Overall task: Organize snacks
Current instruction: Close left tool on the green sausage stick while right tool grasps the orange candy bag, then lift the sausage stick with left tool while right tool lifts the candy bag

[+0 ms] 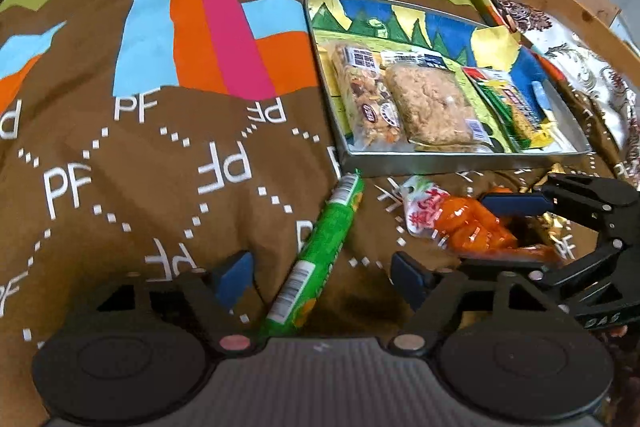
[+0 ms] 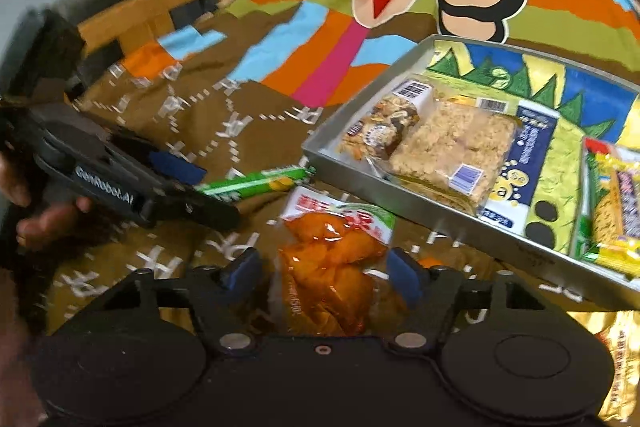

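Observation:
A long green snack packet (image 1: 320, 259) lies on the patterned bedspread between the fingers of my left gripper (image 1: 322, 275), which is open, its blue pads clear of the packet on both sides. An orange snack packet (image 2: 332, 267) lies between the fingers of my right gripper (image 2: 324, 275). The right pad sits at the packet's edge and a small gap shows at the left pad. The metal tray (image 1: 460, 163) beyond them holds several snack packets side by side. In the right wrist view the left gripper (image 2: 208, 187) straddles the green packet (image 2: 252, 183). In the left wrist view the right gripper (image 1: 476, 231) flanks the orange packet (image 1: 468, 223).
The tray (image 2: 380, 187) lies just beyond both packets. A gold foil packet (image 2: 616, 347) lies at the right, by the tray's near corner. A wooden bed frame (image 2: 160, 3) borders the bedspread. A person's hand (image 2: 40, 223) holds the left gripper.

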